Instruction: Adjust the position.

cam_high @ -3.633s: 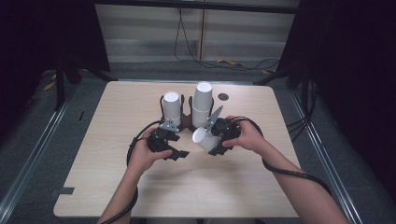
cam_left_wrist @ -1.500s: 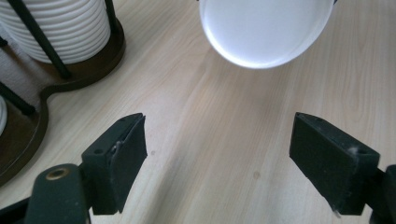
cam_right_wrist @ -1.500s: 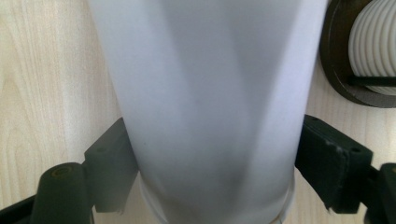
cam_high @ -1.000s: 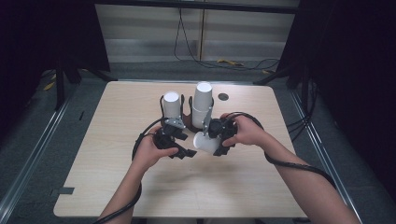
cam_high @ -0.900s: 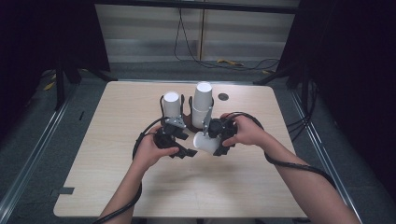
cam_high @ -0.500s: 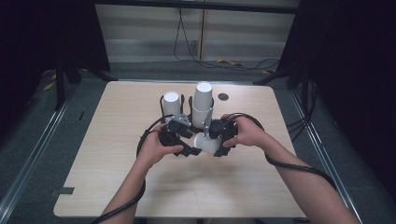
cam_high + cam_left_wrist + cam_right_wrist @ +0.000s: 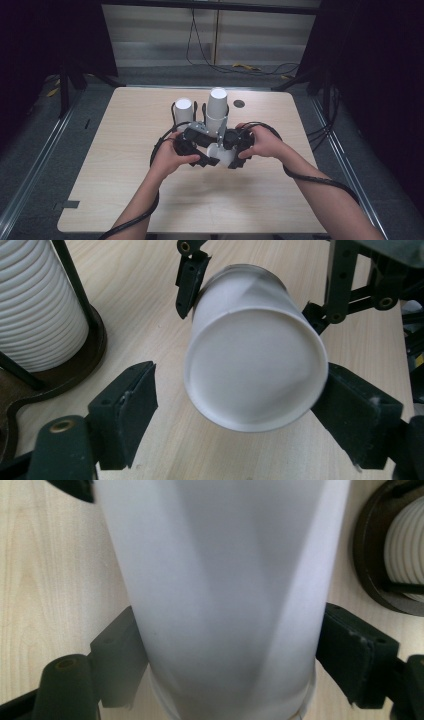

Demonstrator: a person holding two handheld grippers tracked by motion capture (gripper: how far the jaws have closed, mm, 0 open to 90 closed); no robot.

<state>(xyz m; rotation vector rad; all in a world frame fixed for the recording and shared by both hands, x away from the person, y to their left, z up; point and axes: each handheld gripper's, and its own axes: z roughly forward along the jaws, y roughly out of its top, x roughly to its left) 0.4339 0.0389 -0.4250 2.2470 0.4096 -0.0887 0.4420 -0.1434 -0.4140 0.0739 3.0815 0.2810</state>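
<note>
Cup: I see the white paper cup (image 7: 220, 152) lying on its side above the table (image 7: 125, 195), between my two grippers, base end facing the left one.
Right gripper (image 7: 225, 645): I've got both pads pinching the cup's wall.
Left gripper (image 7: 235, 405): jaws spread around the base, just been closing; one pad touches the rim, the other stands apart.
Cup stacks: two in the black holder (image 7: 197, 120), just behind my hands.
</note>
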